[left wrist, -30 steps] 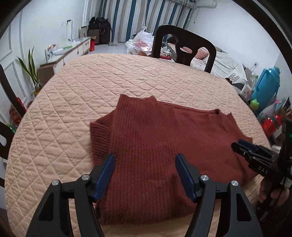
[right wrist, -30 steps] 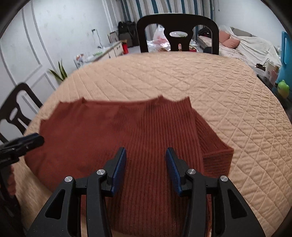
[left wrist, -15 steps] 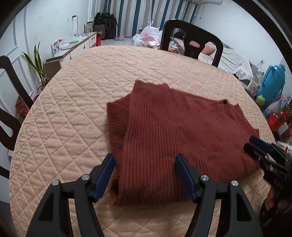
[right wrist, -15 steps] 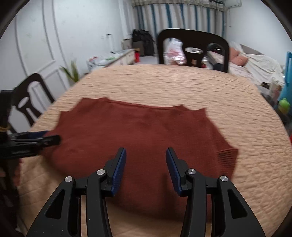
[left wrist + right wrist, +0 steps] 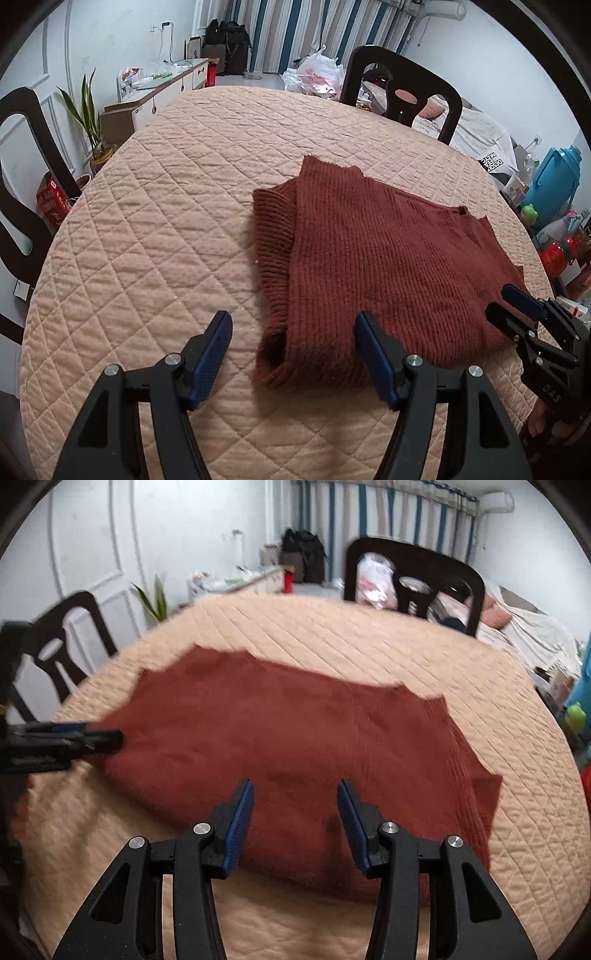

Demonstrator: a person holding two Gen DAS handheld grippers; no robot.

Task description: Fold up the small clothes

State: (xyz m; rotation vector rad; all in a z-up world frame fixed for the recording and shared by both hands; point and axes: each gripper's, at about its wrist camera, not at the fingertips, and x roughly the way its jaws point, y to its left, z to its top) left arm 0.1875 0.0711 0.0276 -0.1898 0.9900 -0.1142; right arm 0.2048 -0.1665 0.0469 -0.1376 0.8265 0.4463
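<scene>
Sweater lies across the desk, long axis nine to three. Its folded corner sits at twelve o'clock of my left gripper, the nearer one. Both jaws apart, empty; right gripper hovers over the near hem.

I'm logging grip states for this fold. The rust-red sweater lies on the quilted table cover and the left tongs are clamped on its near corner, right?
Not clamped. The left wrist view shows the left tongs open above the sweater, holding nothing. It does lie on the quilted cover.

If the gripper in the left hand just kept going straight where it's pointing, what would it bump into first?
Probably the near left corner of the rust-red sweater, which lies ahead between the open jaws of the left gripper. The quilted table cover sits right beneath, though depth is uncertain.
</scene>
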